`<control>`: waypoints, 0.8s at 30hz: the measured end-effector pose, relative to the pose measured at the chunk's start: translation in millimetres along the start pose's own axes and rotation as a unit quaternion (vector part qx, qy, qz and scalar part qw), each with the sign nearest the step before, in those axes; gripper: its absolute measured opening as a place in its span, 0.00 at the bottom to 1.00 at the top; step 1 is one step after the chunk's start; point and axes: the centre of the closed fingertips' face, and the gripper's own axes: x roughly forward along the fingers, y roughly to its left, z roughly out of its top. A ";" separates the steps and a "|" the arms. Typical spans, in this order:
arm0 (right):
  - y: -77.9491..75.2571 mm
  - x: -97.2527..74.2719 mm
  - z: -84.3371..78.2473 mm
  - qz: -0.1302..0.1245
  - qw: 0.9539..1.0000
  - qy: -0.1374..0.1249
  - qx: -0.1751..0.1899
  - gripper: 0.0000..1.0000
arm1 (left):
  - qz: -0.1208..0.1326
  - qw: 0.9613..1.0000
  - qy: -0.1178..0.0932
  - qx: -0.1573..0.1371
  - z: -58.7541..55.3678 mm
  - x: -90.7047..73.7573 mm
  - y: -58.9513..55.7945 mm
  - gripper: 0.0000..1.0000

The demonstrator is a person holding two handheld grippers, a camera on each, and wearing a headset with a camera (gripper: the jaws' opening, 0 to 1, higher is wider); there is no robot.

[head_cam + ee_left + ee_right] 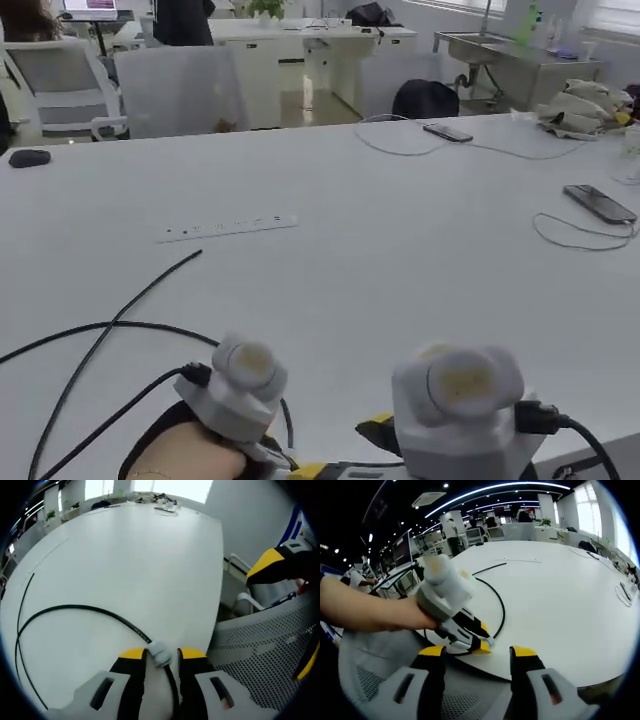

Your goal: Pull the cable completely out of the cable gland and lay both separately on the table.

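Observation:
A long black cable [120, 325] loops over the white table [400, 260] at the left. Its near end runs through a small grey-white cable gland [159, 653]. My left gripper [162, 654] is shut on that gland at the table's near edge, with the cable [75, 608] curving away to the left. From the right gripper view, the left gripper [481, 646] has its yellow tips together and the gland [491, 641] pokes out of them. My right gripper [477, 651] is open, just short of the left one, with nothing between its jaws.
A white power strip [228, 228] lies mid-table. Two phones [598, 203] [447, 132] with thin leads sit at the far right, and a dark mouse [29, 157] at the far left. A mesh chair [270, 645] stands beyond the table's near edge.

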 end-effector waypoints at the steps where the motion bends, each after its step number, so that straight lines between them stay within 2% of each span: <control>1: 0.2 0.2 -0.1 0.001 1.000 0.001 0.000 0.54 | 0.007 1.000 0.014 0.009 -4.9 -0.5 2.7 0.21; 2: 0.2 0.3 -0.2 0.001 1.000 0.001 -0.001 0.54 | 0.007 0.999 0.022 0.021 -7.5 -1.5 4.0 0.20; 3: 0.4 0.7 -0.4 0.001 1.000 0.002 0.000 0.54 | 0.005 1.000 0.011 0.011 -3.8 -2.3 2.0 0.20; 5: 1.1 0.9 -0.6 0.003 1.000 0.002 0.000 0.54 | 0.002 1.000 0.019 0.012 -7.2 -3.8 2.0 0.19; 8: 1.9 1.2 -1.2 0.005 1.000 0.004 -0.002 0.54 | -0.001 0.998 0.045 0.052 -18.4 -12.2 1.4 0.19; 9: 2.5 1.2 -1.4 0.006 1.000 0.004 -0.002 0.54 | 0.002 0.997 0.047 0.068 -19.7 -17.5 2.3 0.19; 11: 3.1 1.5 -1.7 0.008 1.000 0.005 -0.003 0.53 | 0.004 0.996 0.046 0.075 -20.5 -25.1 2.2 0.18; 15: 6.2 2.2 -3.2 0.014 1.000 0.011 -0.008 0.53 | -0.010 0.995 0.022 0.095 -11.5 -51.3 -4.8 0.18; 17: 11.7 2.6 -0.5 0.031 0.999 0.009 -0.026 0.51 | -0.014 0.992 0.013 0.127 -7.3 -67.0 -7.8 0.18; 18: 15.8 2.3 0.8 0.041 0.998 0.013 -0.048 0.49 | -0.009 0.991 0.010 0.134 -5.9 -73.9 -8.3 0.18; 19: 16.3 2.5 -1.0 0.041 0.996 0.025 -0.071 0.49 | -0.003 0.990 0.010 0.143 -4.2 -83.6 -8.1 0.18; 20: 20.0 3.1 -3.0 0.050 0.993 0.038 -0.095 0.49 | -0.001 0.988 0.003 0.154 -1.4 -90.1 -8.6 0.18; 21: 27.8 3.7 -1.9 0.076 0.988 0.044 -0.128 0.46 | 0.002 0.988 -0.002 0.154 0.2 -99.2 -9.0 0.18; 23: 35.9 4.1 4.5 0.105 0.982 0.042 -0.151 0.40 | 0.011 0.985 -0.010 0.172 2.9 -115.4 -8.6 0.18; 24: 37.7 4.1 10.0 0.113 0.980 0.040 -0.160 0.41 | 0.015 0.983 -0.011 0.183 2.8 -121.8 -8.5 0.18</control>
